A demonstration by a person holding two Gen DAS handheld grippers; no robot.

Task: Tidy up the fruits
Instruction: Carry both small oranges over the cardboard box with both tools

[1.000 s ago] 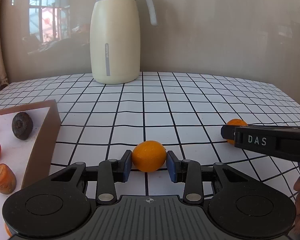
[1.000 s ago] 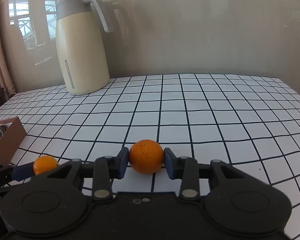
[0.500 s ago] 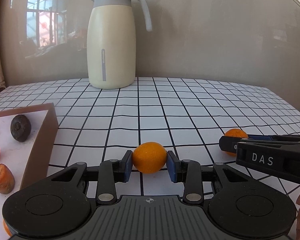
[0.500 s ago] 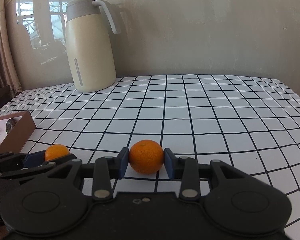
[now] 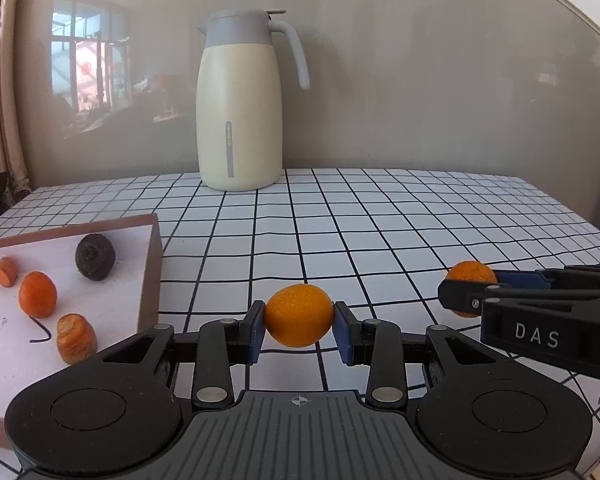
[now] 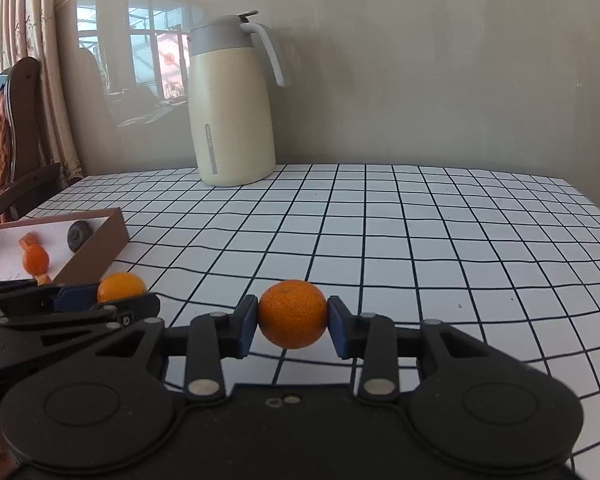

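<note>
Two-gripper fruit-sorting scene, seen from both wrist cameras. The left gripper [image 5: 299,321] was clenched on a smooth orange citrus fruit [image 5: 299,315], its blue pads [image 5: 257,332] pressing the fruit from either side and carrying it clear of the grid-patterned tablecloth [image 5: 380,220]. The right gripper [image 6: 292,317] likewise grasped a second, more pitted mandarin [image 6: 292,314] between its blue pads [image 6: 337,330], also held above the cloth. Each gripper appeared in the other's view: the right one entered the left camera's frame from the right edge, bearing the letters "DAS" on its black body, with its mandarin at the tip; the left one lay at the lower left of the right camera's frame, just beside the box.

A shallow cardboard box [image 5: 153,264] with a brown wall and white floor sat on the cloth to the left of both grippers. Inside it lay a dark, nearly black round fruit [image 5: 95,256] toward the far corner, an orange fruit [image 5: 37,294] nearer the middle, and two cut carrot-like pieces, one [image 5: 5,276] to the far left and one [image 5: 76,338] closest to the camera. A cream thermal jug [image 5: 240,112] with a grey lid and handle stood upright at the far edge of the table against the wall. A wooden chair [image 6: 8,140] stood by the curtain at the left.
</note>
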